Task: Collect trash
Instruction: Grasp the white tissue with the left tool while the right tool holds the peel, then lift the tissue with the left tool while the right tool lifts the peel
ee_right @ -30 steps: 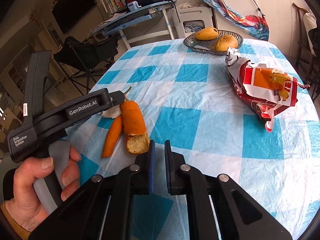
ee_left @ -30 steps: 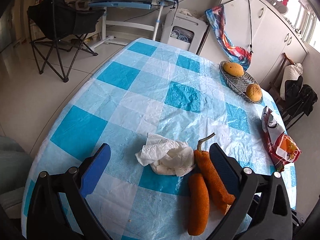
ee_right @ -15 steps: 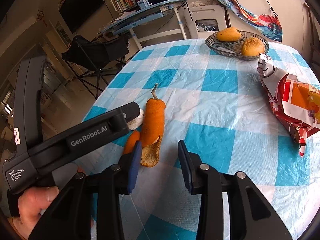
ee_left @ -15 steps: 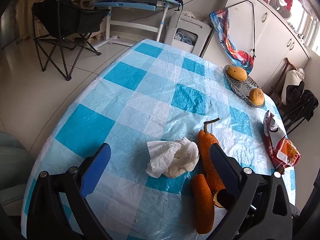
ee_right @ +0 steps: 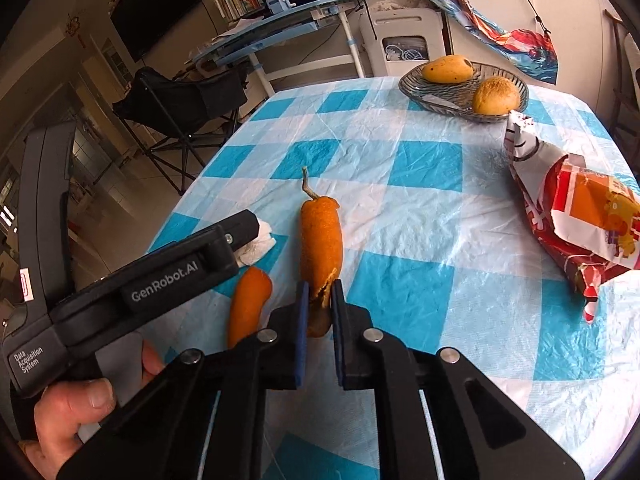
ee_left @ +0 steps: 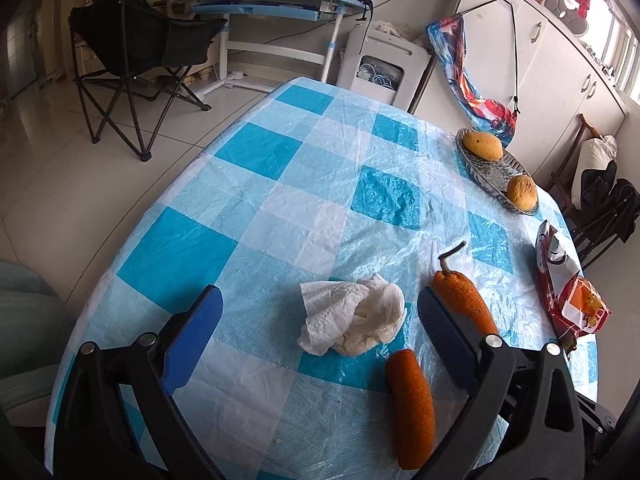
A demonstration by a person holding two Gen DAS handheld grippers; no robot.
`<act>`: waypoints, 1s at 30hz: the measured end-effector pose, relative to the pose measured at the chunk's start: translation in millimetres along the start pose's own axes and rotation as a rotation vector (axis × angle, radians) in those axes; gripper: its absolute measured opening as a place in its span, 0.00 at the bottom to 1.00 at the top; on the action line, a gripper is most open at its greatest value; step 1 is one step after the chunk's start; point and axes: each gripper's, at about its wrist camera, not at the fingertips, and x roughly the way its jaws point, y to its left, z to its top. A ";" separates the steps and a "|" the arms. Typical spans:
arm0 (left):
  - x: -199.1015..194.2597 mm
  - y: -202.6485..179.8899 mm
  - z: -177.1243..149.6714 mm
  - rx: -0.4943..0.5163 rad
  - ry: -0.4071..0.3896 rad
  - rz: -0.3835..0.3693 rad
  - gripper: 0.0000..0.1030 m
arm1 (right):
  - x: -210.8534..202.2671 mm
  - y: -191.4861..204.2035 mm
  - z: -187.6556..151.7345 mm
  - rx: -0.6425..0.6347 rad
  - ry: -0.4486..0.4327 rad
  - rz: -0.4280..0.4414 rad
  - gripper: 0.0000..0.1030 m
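A long orange peel with a stem [ee_right: 321, 236] lies on the blue-checked tablecloth [ee_right: 420, 208]. My right gripper [ee_right: 318, 300] is shut on its near torn end. A second, shorter orange peel [ee_right: 249, 304] lies just left of it. In the left wrist view my left gripper [ee_left: 318, 316] is open wide, with a crumpled white tissue [ee_left: 354, 320] between its fingers on the cloth; the short peel [ee_left: 412, 400] and the stemmed peel [ee_left: 460, 300] lie to its right. A torn red snack bag [ee_right: 580, 224] lies at the right.
A glass dish [ee_right: 452, 92] with two yellow-orange fruits stands at the table's far side. A black folding chair [ee_left: 136, 52] and a blue desk [ee_left: 272, 4] stand on the floor beyond. The table's left edge [ee_left: 132, 240] is close to my left gripper.
My right gripper opened, moved forward to the stemmed peel, and closed on its near end. My left gripper drew back slightly and stayed open around the tissue.
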 end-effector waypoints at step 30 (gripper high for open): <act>-44.2 34.8 -21.7 0.047 0.008 -0.094 0.15 | -39.2 -5.4 -45.3 0.035 -0.026 -0.045 0.20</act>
